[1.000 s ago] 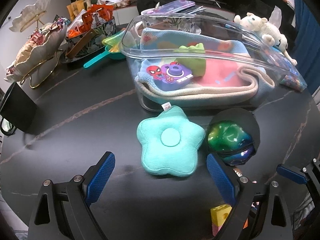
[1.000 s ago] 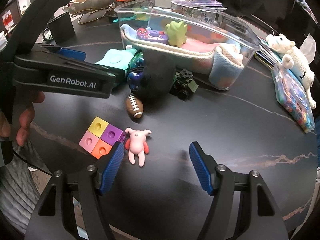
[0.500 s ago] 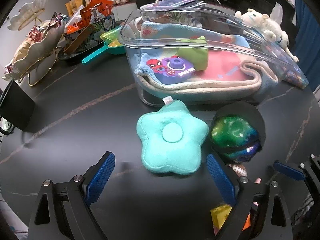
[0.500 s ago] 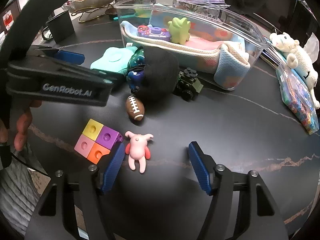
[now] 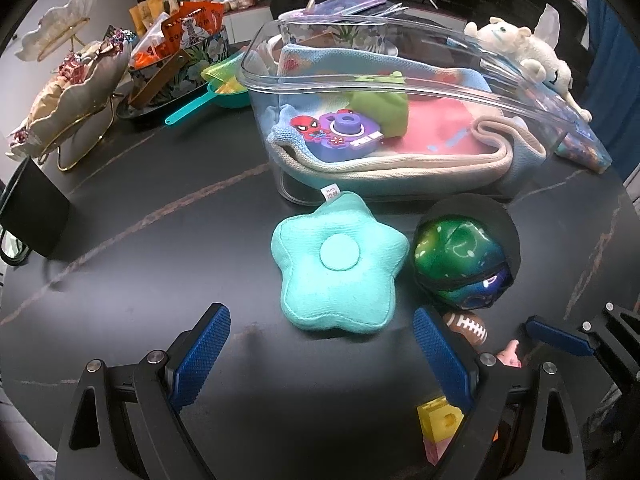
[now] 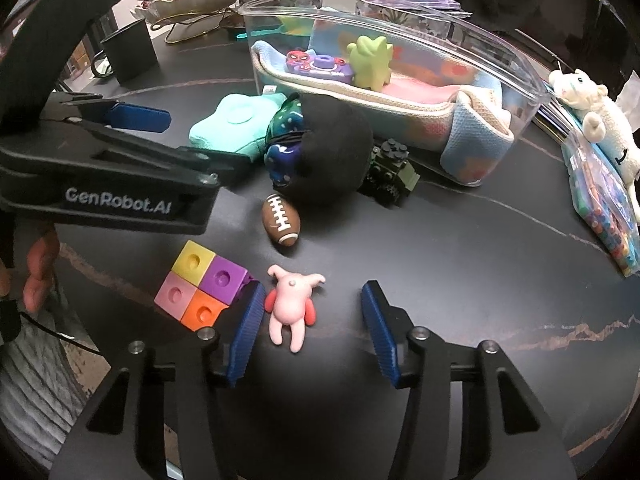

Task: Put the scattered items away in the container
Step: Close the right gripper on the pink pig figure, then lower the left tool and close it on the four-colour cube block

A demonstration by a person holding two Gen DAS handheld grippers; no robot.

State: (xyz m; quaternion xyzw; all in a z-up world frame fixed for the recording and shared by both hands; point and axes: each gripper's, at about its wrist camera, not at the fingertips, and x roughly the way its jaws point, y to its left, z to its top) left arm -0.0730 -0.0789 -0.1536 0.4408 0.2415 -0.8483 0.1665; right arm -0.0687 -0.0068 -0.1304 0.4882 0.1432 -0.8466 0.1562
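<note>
– What has changed over the last second?

– The left tongs (image 5: 320,344) have eased forward a little; their blue pads gape wide with nothing between them, and the teal star cushion (image 5: 338,264) now sits slightly nearer, just ahead of the gap and a touch right of centre. The shiny green-and-blue ball toy (image 5: 460,260) lies ahead of the right pad, touching the cushion's edge.

– And the right tongs (image 6: 312,320)?

– Also spread apart and empty. They have crept toward the pink rabbit figure (image 6: 291,304), which now lies between the pads, close beside the left one. The coloured cube block (image 6: 200,284) sits just left of that pad, the small football (image 6: 281,220) ahead.

– The container?

– The clear tub (image 6: 520,80) stands farther ahead on the desk (image 6: 460,260), unmoved, holding a blanket, a purple toy camera (image 6: 324,66) and a green figure (image 6: 370,60).
</note>
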